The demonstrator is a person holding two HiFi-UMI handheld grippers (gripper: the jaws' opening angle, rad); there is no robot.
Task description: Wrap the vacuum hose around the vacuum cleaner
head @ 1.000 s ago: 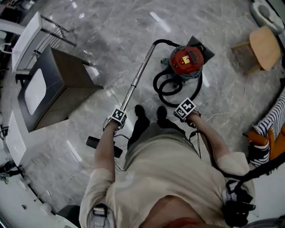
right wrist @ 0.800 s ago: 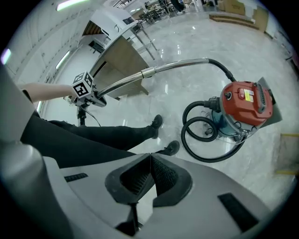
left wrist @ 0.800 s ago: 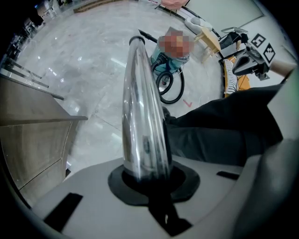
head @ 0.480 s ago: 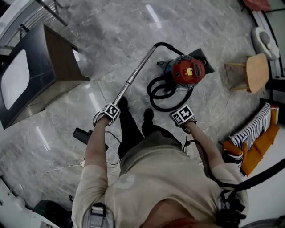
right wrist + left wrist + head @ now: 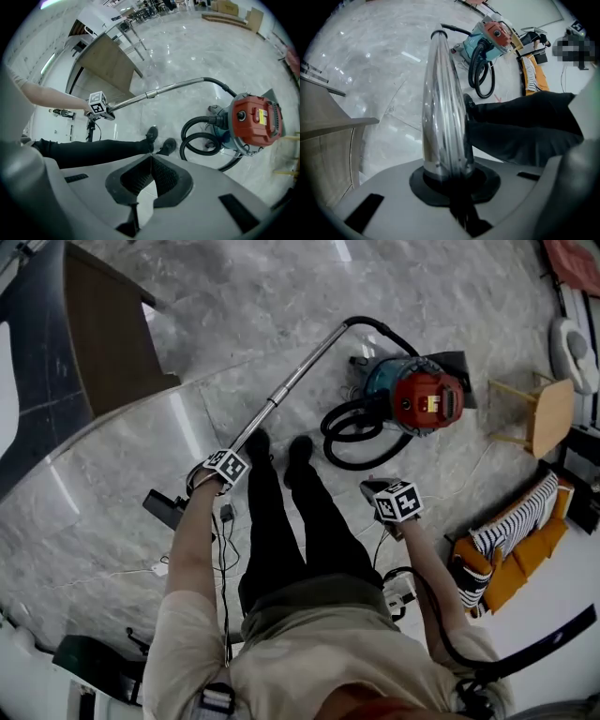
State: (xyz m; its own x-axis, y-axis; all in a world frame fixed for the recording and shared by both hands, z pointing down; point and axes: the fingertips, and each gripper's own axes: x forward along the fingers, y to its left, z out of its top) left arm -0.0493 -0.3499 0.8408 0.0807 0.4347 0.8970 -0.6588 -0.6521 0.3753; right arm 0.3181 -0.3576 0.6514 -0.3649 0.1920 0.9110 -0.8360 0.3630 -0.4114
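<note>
A red and teal vacuum cleaner (image 5: 422,397) (image 5: 253,123) (image 5: 493,35) stands on the floor with its black hose (image 5: 354,432) (image 5: 201,138) coiled beside it. A chrome wand (image 5: 292,379) (image 5: 443,103) (image 5: 159,90) runs from the hose back to my left gripper (image 5: 221,468) (image 5: 99,106), which is shut on the wand's near end. My right gripper (image 5: 394,502) (image 5: 149,172) is shut with nothing in it, held in the air near the person's right leg, apart from the vacuum cleaner.
The person's legs and shoes (image 5: 277,448) stand between the grippers. A dark cabinet (image 5: 84,329) is at the upper left, a wooden stool (image 5: 539,413) at the right, striped and orange cushions (image 5: 506,554) lower right. Cables (image 5: 225,521) lie on the marble floor.
The head view has swung so the vacuum cleaner now lies further right. The left gripper keeps its grip on the wand; the right gripper has dropped a little lower in view.
</note>
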